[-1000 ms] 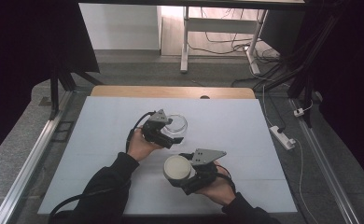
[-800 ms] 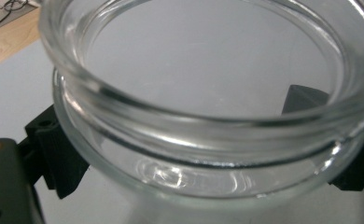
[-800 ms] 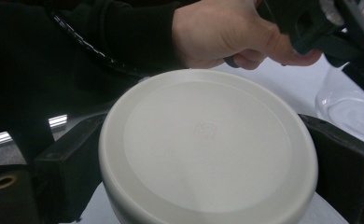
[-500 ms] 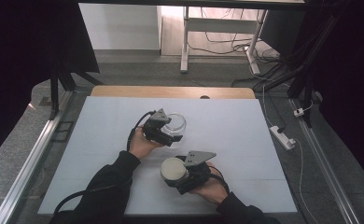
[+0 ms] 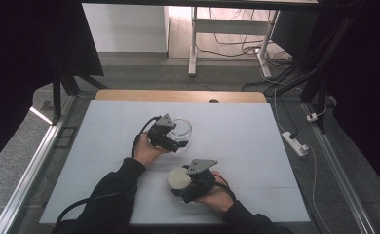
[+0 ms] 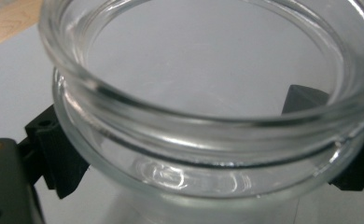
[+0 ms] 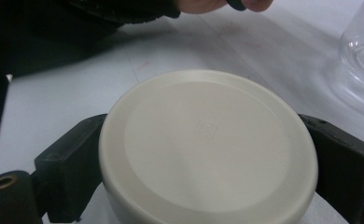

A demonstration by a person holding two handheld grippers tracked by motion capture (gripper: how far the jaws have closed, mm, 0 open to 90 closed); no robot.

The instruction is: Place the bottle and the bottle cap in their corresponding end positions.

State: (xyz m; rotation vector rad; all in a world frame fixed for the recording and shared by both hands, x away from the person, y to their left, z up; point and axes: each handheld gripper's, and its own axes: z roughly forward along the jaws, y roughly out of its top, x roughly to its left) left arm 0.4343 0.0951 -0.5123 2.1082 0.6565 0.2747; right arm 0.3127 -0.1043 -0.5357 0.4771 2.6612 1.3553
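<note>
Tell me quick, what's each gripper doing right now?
Left gripper: closed on the glass jar, just below its rim.
Right gripper: closed on the cream lid.

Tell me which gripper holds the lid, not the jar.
The right gripper: its jaws clamp the cream lid. The left gripper grips the open glass jar farther up the table.

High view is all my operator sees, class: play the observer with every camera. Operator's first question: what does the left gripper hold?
Observer: The left gripper clamps a clear glass jar just below its rim, one of the fingers on each side.
Operator: Is anything in it?
Observer: No; the jar looks empty, its mouth open.
Operator: And the right gripper?
Observer: The right gripper grips a cream round lid by its edge, top face up.
</note>
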